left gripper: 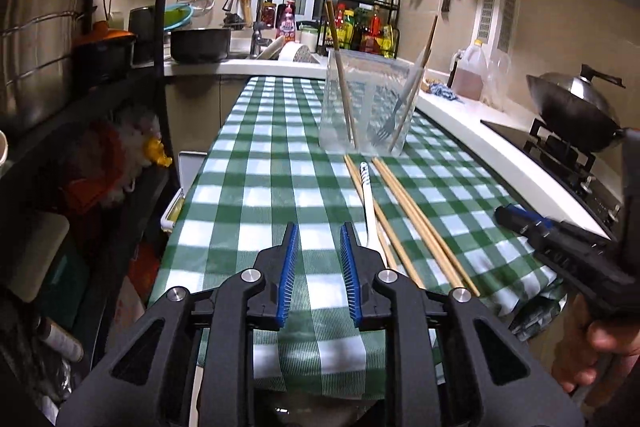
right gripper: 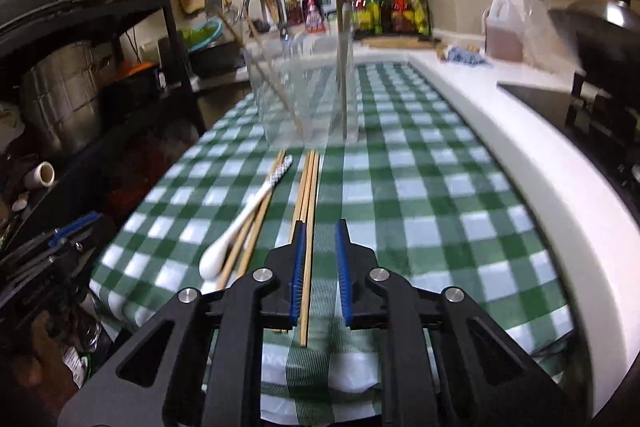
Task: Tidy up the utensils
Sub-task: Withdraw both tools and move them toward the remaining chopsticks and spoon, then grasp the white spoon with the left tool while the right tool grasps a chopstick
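A clear plastic container (left gripper: 368, 87) (right gripper: 304, 87) stands upright on the green checked tablecloth (left gripper: 260, 187), holding wooden chopsticks (left gripper: 342, 75) and a fork (left gripper: 390, 119). In front of it lie several loose chopsticks (left gripper: 416, 215) (right gripper: 308, 187) and a white spoon (left gripper: 370, 203) (right gripper: 240, 223). My left gripper (left gripper: 320, 227) is open over bare cloth, just left of the spoon, with nothing between its pads. My right gripper (right gripper: 320, 225) is low over the near ends of the chopsticks. One chopstick lies between its jaws beside the left pad, with a gap to the right pad. It also shows as the right gripper (left gripper: 506, 213) at the table's right.
A white counter (left gripper: 480, 131) runs along the right with an oil jug (left gripper: 472, 71) and a wok (left gripper: 576, 107) on the stove. A black rack (left gripper: 160, 27) with a steel pot (left gripper: 36, 47) stands at the left. The sink faucet (left gripper: 248, 11) is behind. A hand (left gripper: 600, 347) holds the right gripper.
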A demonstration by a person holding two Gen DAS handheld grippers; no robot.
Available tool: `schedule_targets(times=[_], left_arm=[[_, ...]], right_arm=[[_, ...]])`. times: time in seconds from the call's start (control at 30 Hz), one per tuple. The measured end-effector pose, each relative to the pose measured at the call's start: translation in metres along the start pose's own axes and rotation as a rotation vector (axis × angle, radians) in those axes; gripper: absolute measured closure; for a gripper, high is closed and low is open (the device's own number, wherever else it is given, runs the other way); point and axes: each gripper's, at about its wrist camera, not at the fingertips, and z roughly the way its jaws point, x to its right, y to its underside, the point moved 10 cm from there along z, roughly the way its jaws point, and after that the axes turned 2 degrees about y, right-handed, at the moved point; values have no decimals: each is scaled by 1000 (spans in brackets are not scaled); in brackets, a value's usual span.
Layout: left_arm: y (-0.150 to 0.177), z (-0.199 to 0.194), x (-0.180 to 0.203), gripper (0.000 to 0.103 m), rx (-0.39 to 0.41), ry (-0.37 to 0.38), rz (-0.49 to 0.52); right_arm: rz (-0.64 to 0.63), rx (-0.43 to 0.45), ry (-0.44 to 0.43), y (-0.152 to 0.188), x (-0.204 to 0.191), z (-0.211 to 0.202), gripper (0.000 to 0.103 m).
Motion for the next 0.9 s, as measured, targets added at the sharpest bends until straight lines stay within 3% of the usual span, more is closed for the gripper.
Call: schedule_targets(times=[0.43, 0.7, 0.9], left_arm=[[22, 15, 8, 82, -65, 14, 20], [29, 29, 13, 82, -103, 40, 16], [34, 41, 25, 82, -127, 71, 10]], right_arm=[[-41, -148, -19, 43, -10, 38, 92], [-86, -145, 3, 43, -9, 39, 92], [-70, -149, 2, 41, -3, 38, 98]])
